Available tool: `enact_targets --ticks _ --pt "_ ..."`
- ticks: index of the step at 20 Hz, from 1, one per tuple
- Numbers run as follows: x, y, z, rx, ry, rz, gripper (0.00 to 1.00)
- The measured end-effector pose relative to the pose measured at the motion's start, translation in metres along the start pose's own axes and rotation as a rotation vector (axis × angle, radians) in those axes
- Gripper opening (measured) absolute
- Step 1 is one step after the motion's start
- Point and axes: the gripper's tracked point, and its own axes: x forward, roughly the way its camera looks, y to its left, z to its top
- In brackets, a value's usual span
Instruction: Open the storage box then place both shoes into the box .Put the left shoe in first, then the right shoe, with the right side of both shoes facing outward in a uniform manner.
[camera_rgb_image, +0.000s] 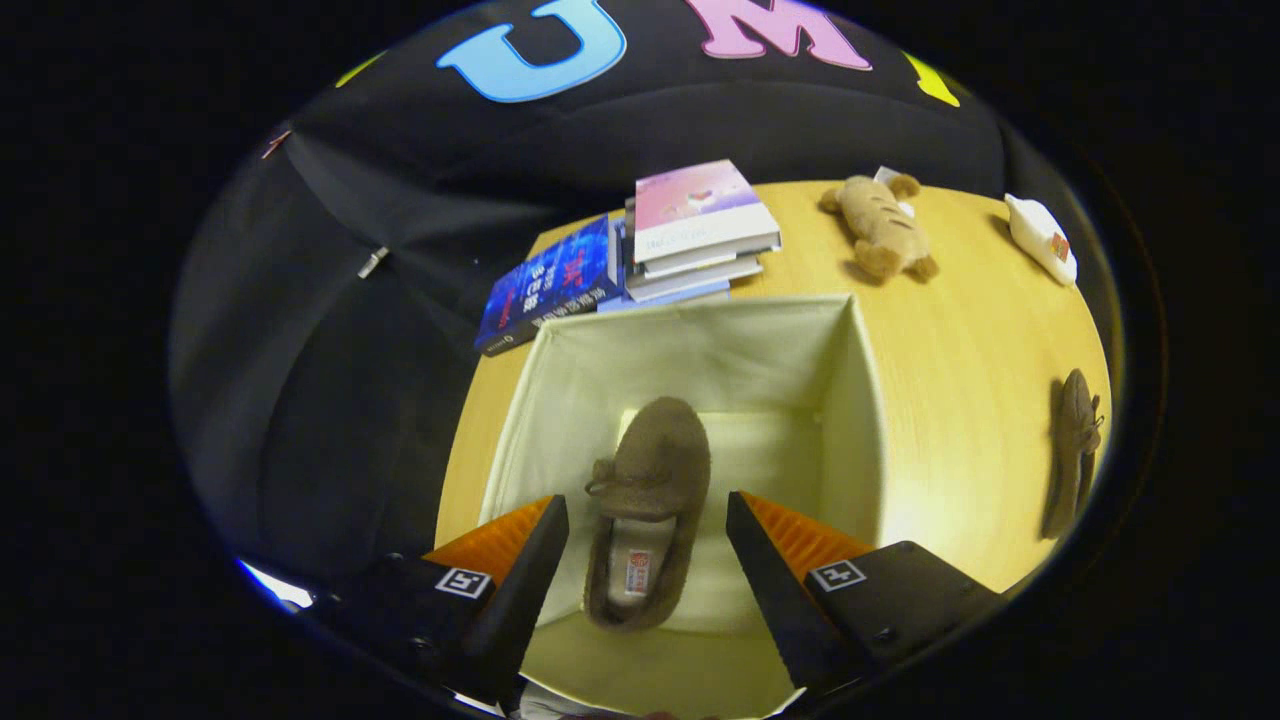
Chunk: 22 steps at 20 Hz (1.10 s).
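Storage box (560, 400) stands open on the wooden table (960, 400), pale cloth walls upright, mouth facing up toward the camera. Taking the box as landmark:

Inside the box: one brown slipper (645, 510) lies on the floor of the box, toe pointing toward the far wall, heel toward the near wall. Its opening faces up, showing a pale insole with a small label. A lace bow sits across the top of the slipper. It lies left of the box's middle, and the right part of the box floor is bare.

Outside the box, to its right: the second brown slipper (1075, 450) rests on the table, well apart from the box wall, near the table edge.

Beyond the box's far wall: a stack of books (700, 230) sits just behind the rim, and a dark blue book (550, 285) lies beside the stack at the box's far left corner. Farther back and to the right, a brown plush toy (885, 228) lies on the table. A white packet (1042, 238) sits past it, near the table's far right edge.

Gripper (647, 545) hangs above the box, looking down into it. Fingers are spread wide and released, grasping nothing. The slipper in the box appears in the gap between them, lower down, with neither finger touching it.
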Motion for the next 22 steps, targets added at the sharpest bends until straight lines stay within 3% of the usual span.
enact_targets --ticks 5,9,15,22 --pt "-0.082 -0.066 0.033 -0.115 -0.204 -0.036 0.99" --pt "-0.135 -0.143 0.033 -0.168 -0.283 -0.099 0.99" --pt "-0.181 -0.276 0.021 -0.175 -0.303 -0.217 0.99" --pt "-0.190 -0.426 -0.020 -0.129 -0.227 -0.342 0.99"
